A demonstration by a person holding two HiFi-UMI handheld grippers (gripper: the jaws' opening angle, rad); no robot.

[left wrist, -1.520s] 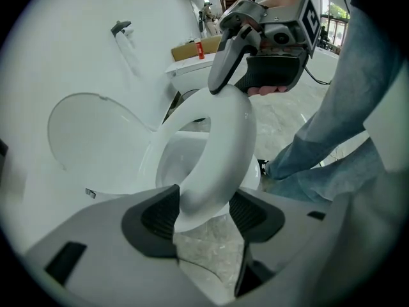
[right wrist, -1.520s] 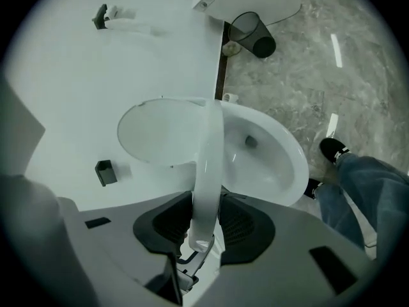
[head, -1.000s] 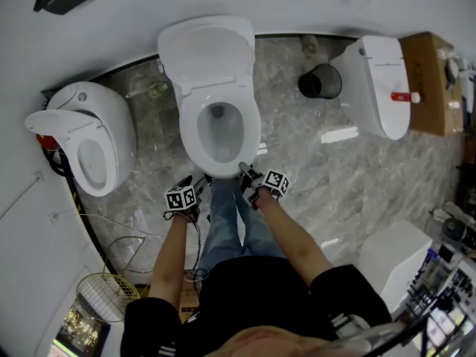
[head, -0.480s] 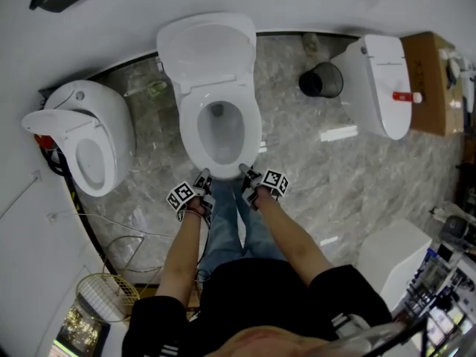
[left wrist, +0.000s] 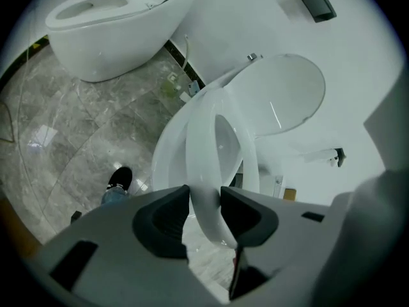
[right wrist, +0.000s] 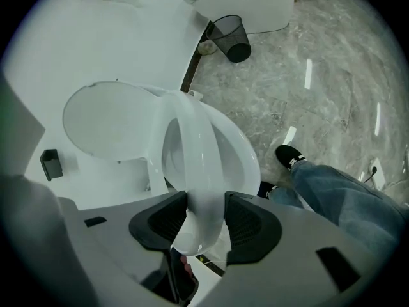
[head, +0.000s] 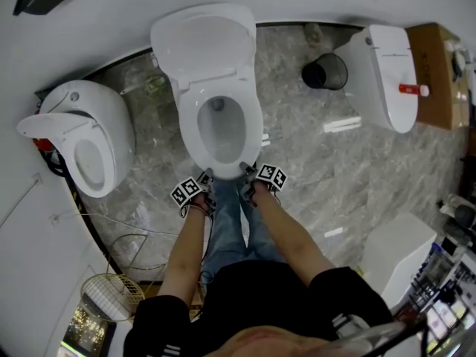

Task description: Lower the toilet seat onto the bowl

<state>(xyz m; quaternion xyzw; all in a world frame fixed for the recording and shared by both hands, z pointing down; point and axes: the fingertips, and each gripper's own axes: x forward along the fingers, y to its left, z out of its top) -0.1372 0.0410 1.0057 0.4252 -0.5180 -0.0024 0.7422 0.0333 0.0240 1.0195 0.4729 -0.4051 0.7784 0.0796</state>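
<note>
The jaws of the left gripper (left wrist: pixel 204 203) are clenched on the front edge of the toilet seat (left wrist: pixel 203 155); the white rim fills the gap and is touched by both dark pads. These jaws have just been closing. The jaws of the right gripper (right wrist: pixel 206 213) are set on the same front edge, just beside the left ones, and the rim is pressed between their pads too. These jaws have just been opening a little, with the seat kept between them.

The seat is held tilted, with its front edge a little above the front rim of the bowl (left wrist: pixel 167 153). A narrow gap between the ring and the bowl can be seen in both gripper views. The lid (left wrist: pixel 287 94) is stood upright behind it, against the white wall.

Inside the bowl a dark drain opening is seen near the back. What else is in it cannot be told.

A black mesh bin (head: pixel 325 71) is placed on the grey marble floor (head: pixel 312 162), between this toilet and another toilet (head: pixel 383 76) to the right. Its content cannot be made out. A third toilet (head: pixel 82 143) is found to the left. A wire basket (head: pixel 111 296) lies on the floor near the lower left corner.
</note>
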